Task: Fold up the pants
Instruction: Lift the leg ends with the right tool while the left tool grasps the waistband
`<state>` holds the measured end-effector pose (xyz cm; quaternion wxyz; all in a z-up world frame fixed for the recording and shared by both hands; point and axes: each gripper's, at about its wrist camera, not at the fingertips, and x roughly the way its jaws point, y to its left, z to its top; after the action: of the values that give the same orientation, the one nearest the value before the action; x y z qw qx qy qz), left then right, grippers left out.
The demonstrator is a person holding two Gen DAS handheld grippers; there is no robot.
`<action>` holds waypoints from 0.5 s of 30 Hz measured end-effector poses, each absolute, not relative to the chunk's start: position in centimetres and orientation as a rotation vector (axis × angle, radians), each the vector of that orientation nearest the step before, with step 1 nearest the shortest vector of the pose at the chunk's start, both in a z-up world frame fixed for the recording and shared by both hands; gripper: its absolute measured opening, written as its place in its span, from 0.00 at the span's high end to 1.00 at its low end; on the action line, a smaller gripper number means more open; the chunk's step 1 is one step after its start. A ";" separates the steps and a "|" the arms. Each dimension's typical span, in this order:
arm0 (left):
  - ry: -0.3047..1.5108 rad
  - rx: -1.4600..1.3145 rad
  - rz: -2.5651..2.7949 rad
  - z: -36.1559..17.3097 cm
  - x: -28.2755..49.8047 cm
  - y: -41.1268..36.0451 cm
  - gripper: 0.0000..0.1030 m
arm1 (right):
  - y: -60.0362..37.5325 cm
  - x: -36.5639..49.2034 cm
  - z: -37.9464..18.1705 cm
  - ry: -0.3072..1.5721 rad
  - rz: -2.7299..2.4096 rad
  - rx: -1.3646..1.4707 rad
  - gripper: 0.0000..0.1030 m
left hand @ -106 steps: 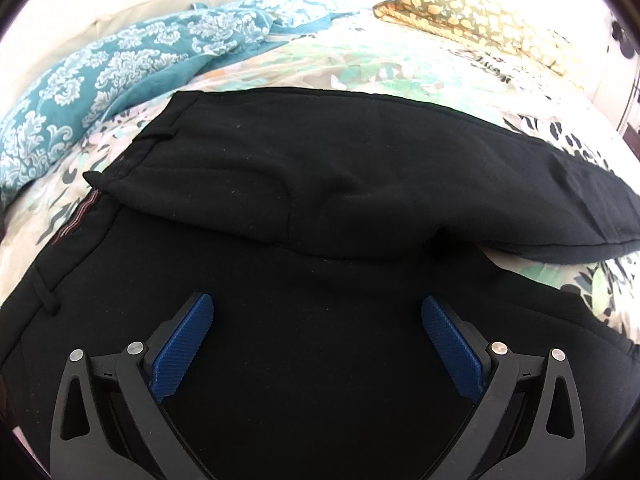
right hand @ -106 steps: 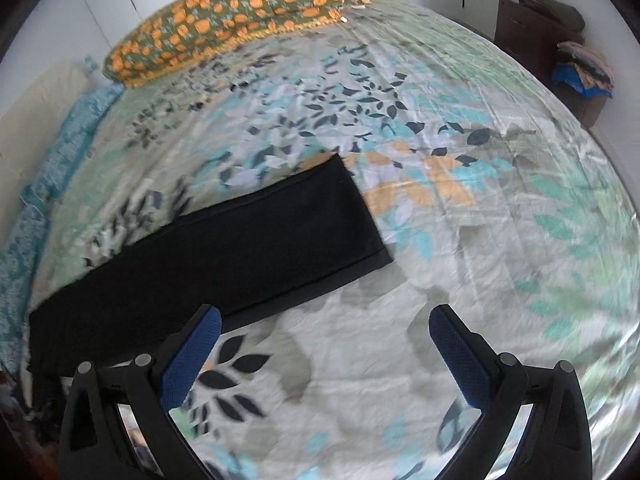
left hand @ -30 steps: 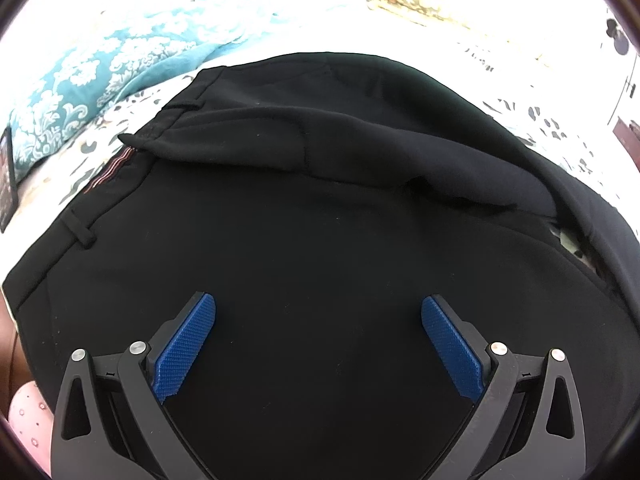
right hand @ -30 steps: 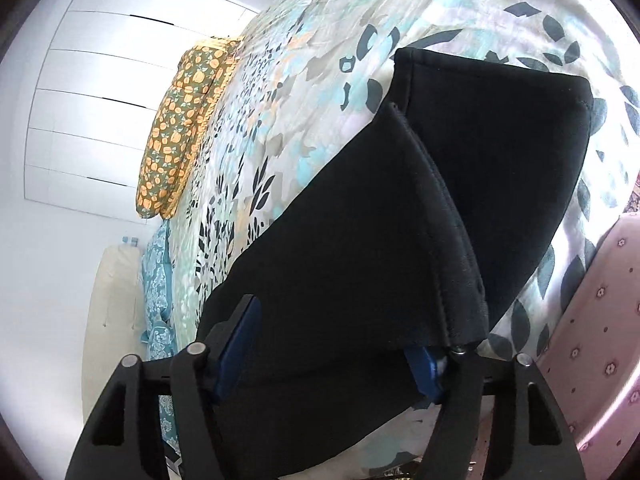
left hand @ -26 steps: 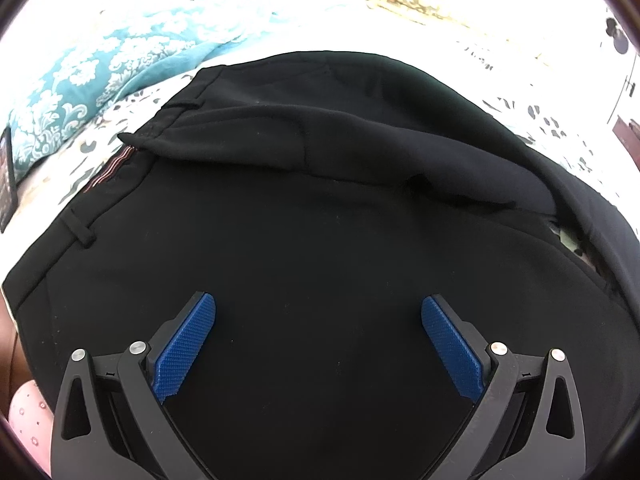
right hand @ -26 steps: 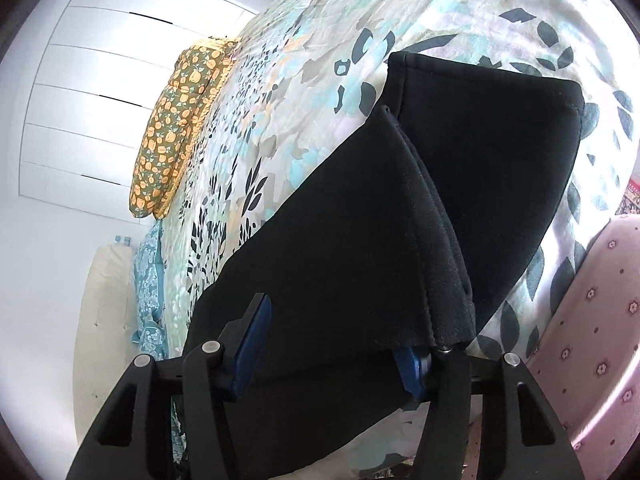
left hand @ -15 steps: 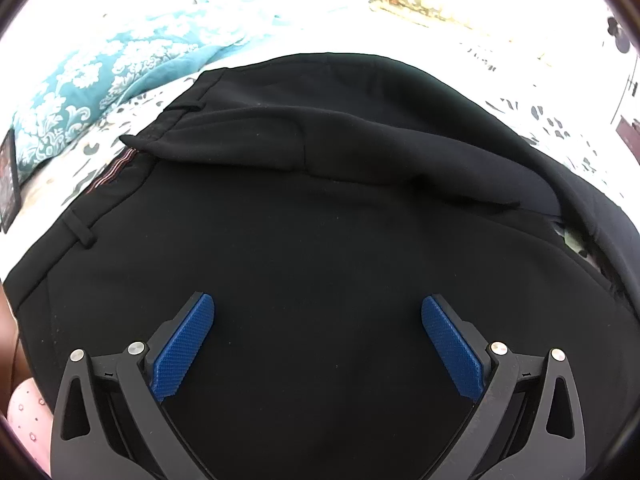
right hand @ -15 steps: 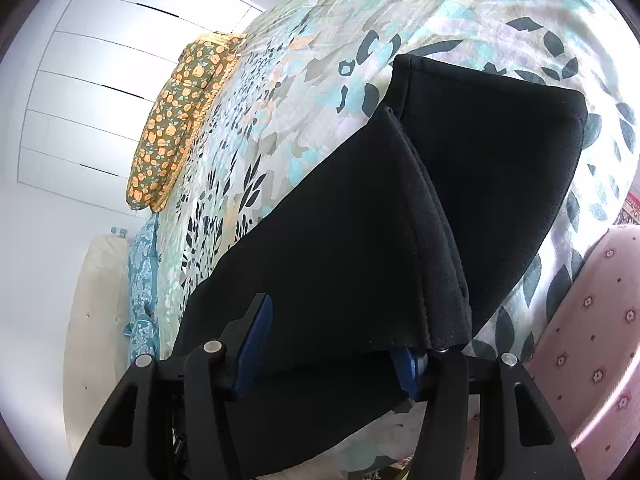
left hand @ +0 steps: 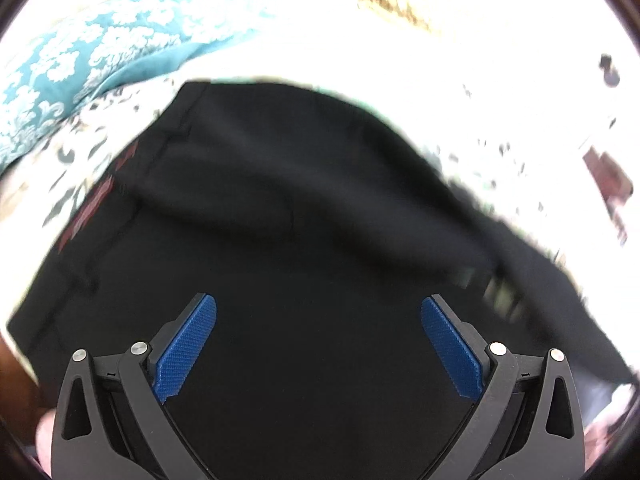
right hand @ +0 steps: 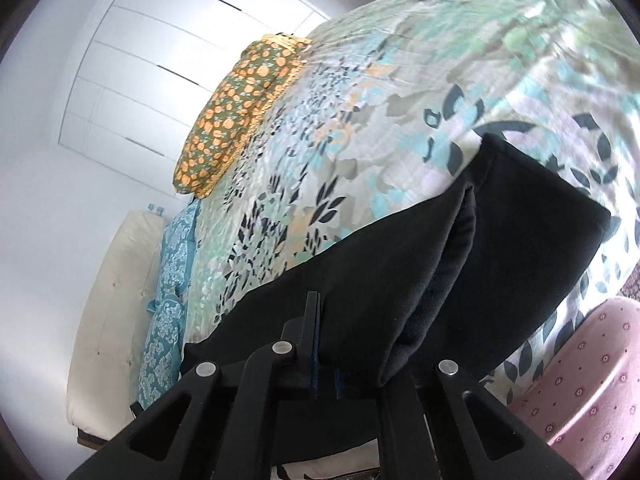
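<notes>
Pants [left hand: 304, 216] are spread black over the floral bedspread [right hand: 360, 128] — a leg hem is pinched by the right gripper [right hand: 324, 364], pads pressed together. Toward 12 o'clock, the waistband is faced by the left gripper [left hand: 318, 344] — jaws spread wide

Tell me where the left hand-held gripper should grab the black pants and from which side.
Take the waistband edge of the black pants, by the red-striped band, coming in from the left with one finger under the hem. That edge is free and thin; the flat cloth under the open left hand-held gripper offers nothing to pinch. The right hand-held gripper already clamps the leg end.
</notes>
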<state>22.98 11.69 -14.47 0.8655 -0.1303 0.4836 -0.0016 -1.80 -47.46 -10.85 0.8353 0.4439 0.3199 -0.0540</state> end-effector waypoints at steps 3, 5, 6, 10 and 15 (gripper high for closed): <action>1.015 -0.401 -0.032 -12.7 27.8 12.8 0.01 | -46.9 -1.9 -8.6 0.666 -0.064 0.888 0.94; 1.040 -0.456 -0.036 -12.6 31.0 12.9 0.01 | -46.5 -2.3 -7.1 0.650 -0.027 0.865 0.94; 1.055 -0.461 -0.029 -12.7 32.4 12.6 0.01 | -46.3 -2.5 -6.3 0.640 -0.008 0.860 0.94; 1.146 -0.503 -0.043 -14.0 37.2 10.8 0.02 | -45.6 -3.8 -3.9 0.602 0.062 0.857 0.94; 1.280 -0.450 0.016 -16.7 39.0 8.6 0.28 | -44.0 -4.8 -1.3 0.591 0.173 0.790 0.94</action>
<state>39.03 8.57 -16.69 0.7785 -0.2082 0.5920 0.0073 -4.79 -44.03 -1.32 0.8771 0.3787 0.2835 0.0830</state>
